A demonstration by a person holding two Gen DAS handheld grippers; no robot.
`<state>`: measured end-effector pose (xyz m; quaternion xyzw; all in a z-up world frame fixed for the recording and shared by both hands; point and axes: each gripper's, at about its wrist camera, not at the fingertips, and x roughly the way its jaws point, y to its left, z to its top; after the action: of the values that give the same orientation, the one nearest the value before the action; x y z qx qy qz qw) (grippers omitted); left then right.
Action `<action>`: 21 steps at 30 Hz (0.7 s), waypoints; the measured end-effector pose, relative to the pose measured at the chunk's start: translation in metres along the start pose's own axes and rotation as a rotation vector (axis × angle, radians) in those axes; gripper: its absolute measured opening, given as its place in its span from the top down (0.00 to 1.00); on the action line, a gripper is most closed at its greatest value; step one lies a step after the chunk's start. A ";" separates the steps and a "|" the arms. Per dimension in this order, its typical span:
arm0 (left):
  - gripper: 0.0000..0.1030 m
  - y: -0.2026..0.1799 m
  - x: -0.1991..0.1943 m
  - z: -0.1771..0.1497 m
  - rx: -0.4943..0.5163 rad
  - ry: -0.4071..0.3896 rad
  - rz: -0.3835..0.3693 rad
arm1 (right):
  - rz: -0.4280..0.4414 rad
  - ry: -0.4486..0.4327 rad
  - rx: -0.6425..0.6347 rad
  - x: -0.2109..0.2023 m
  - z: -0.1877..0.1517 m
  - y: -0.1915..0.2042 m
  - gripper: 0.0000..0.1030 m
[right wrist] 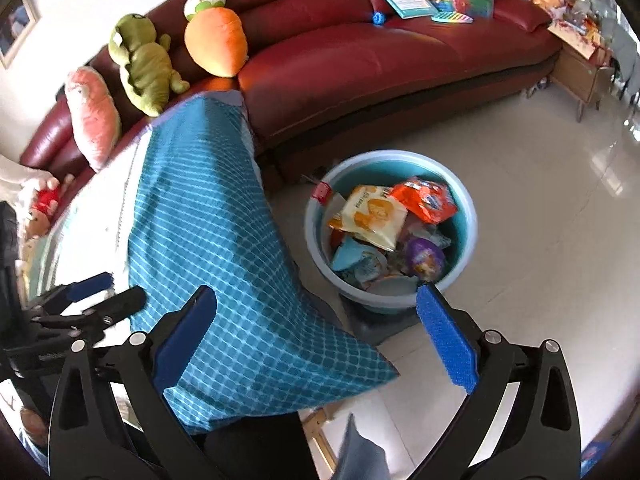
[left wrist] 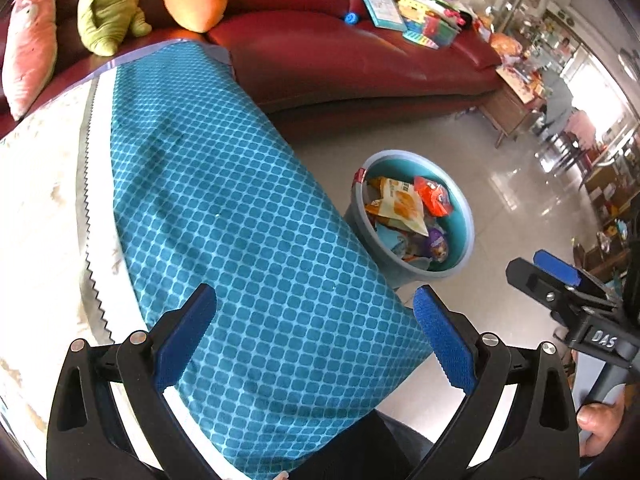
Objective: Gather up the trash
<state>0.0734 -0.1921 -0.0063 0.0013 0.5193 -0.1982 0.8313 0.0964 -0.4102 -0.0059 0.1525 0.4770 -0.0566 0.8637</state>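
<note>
Right wrist view: both tongs gape wide, empty; snack wrappers in the bucket look light, crinkly, probably slippery — pinch an edge.

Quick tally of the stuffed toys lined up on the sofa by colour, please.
Pink stuffed toy: 1
Green stuffed toy: 1
Orange stuffed toy: 1
Total: 3

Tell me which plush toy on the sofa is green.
The dinosaur-shaped plush, sitting between the pink plush and the orange carrot plush.
</note>
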 end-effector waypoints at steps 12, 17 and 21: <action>0.04 0.011 -0.019 -0.010 -0.039 -0.041 0.023 | -0.064 0.002 -0.040 -0.002 -0.008 0.006 0.07; 0.04 0.014 -0.020 -0.009 -0.047 -0.042 0.031 | -0.088 0.013 -0.051 0.002 -0.007 0.006 0.07; 0.04 0.014 -0.019 -0.010 -0.046 -0.044 0.042 | -0.080 0.026 -0.055 0.007 -0.008 0.006 0.07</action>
<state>0.0625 -0.1706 0.0025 -0.0114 0.5050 -0.1684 0.8464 0.0948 -0.4012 -0.0144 0.1103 0.4951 -0.0759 0.8585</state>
